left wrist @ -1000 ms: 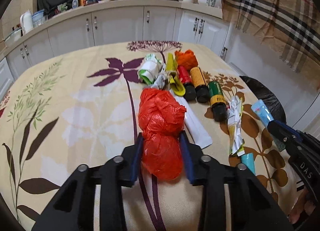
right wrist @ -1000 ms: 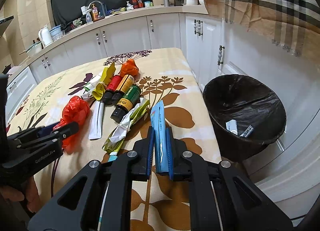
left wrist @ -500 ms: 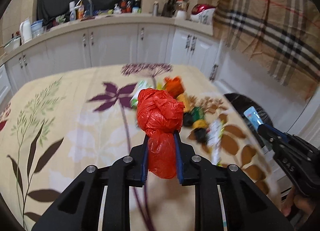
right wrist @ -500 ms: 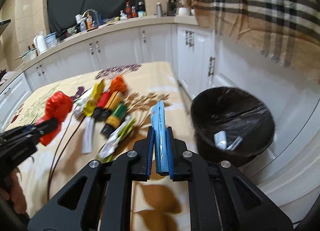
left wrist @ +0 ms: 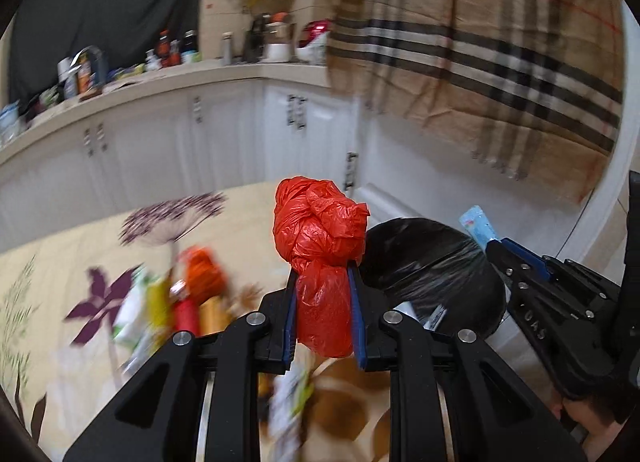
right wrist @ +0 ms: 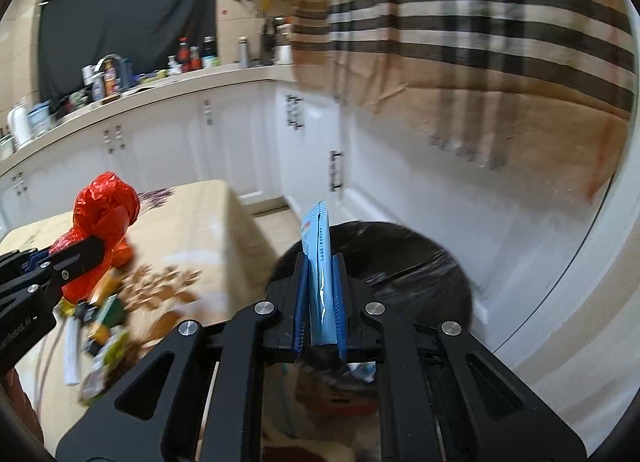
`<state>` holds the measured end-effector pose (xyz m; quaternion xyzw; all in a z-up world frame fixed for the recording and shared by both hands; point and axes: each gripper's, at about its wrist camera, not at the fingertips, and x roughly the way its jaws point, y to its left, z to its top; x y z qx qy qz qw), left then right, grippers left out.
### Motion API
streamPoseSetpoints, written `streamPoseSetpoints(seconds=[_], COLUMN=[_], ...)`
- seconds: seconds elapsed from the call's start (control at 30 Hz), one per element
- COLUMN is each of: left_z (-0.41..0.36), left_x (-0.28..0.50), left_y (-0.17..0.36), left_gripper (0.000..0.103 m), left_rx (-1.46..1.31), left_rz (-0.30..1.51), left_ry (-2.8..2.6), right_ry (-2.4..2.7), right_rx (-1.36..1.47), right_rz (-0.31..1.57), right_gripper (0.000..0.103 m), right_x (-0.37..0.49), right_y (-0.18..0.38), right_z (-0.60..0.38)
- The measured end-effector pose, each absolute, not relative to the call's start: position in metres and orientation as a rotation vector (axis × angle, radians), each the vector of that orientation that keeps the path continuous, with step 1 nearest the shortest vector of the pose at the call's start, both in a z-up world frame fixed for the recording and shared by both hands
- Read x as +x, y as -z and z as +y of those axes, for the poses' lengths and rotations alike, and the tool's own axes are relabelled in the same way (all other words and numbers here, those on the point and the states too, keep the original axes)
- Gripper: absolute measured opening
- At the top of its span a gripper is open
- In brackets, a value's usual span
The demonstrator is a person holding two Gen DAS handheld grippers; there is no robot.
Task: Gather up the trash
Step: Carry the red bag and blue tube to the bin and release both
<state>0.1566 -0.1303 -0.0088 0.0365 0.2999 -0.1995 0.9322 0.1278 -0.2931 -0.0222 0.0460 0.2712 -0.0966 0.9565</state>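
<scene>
My left gripper [left wrist: 322,282] is shut on a crumpled red plastic bag [left wrist: 320,238] and holds it in the air above the table's right edge, just left of the black-lined trash bin [left wrist: 432,262]. The bag also shows in the right wrist view [right wrist: 102,218]. My right gripper [right wrist: 320,262] is shut on a flat blue packet [right wrist: 320,258] and holds it upright over the near rim of the bin [right wrist: 400,262]. The packet's tip shows in the left wrist view [left wrist: 476,226]. Some white scraps [left wrist: 434,314] lie inside the bin.
The floral tablecloth [left wrist: 60,262] carries blurred trash: an orange bag [left wrist: 204,274], red and yellow bottles [left wrist: 184,310], wrappers [right wrist: 100,362]. White cabinets [left wrist: 240,134] and a checked cloth [left wrist: 500,62] stand behind the bin.
Both grippers have lifted and swung right toward the bin. The red bag is now beside the bin; the blue packet is now over its rim. Both grips are unchanged.
</scene>
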Motion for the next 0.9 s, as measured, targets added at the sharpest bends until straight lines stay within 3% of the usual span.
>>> streamPoseSetpoints(seconds=[0.47, 0.57, 0.63, 0.7, 0.9], left_z=[-0.226, -0.240, -0.245, -0.245, -0.236], left_x=[0.214, 0.221, 0.224, 0.226, 0.225], left_y=[0.032, 0.041, 0.046, 0.049, 0.044], left_gripper=[0.022, 0.026, 0.031, 0.041, 0.043], left_rx=[0.193, 0.228, 0.238, 0.233, 0.207], left_rz=[0.646, 0.661, 0.672, 0.680, 0.675], left_ry=[0.482, 0.504, 0.499, 0.493, 0.475], right_ry=[0.328, 0.364, 0.374, 0.380, 0.372], right_rx=[0.130, 0.139, 0.153, 0.160, 0.152], right_rz=[0.587, 0.583, 0.592, 0.599, 0.612], right_gripper=[0.012, 0.022, 0.037, 0.037, 0.037], right_x=[0.175, 0.179, 0.182, 0.182, 0.180], right_y=[0.057, 0.065, 0.071, 0.075, 0.077], right_z=[-0.358, -0.366, -0.371, -0.373, -0.370])
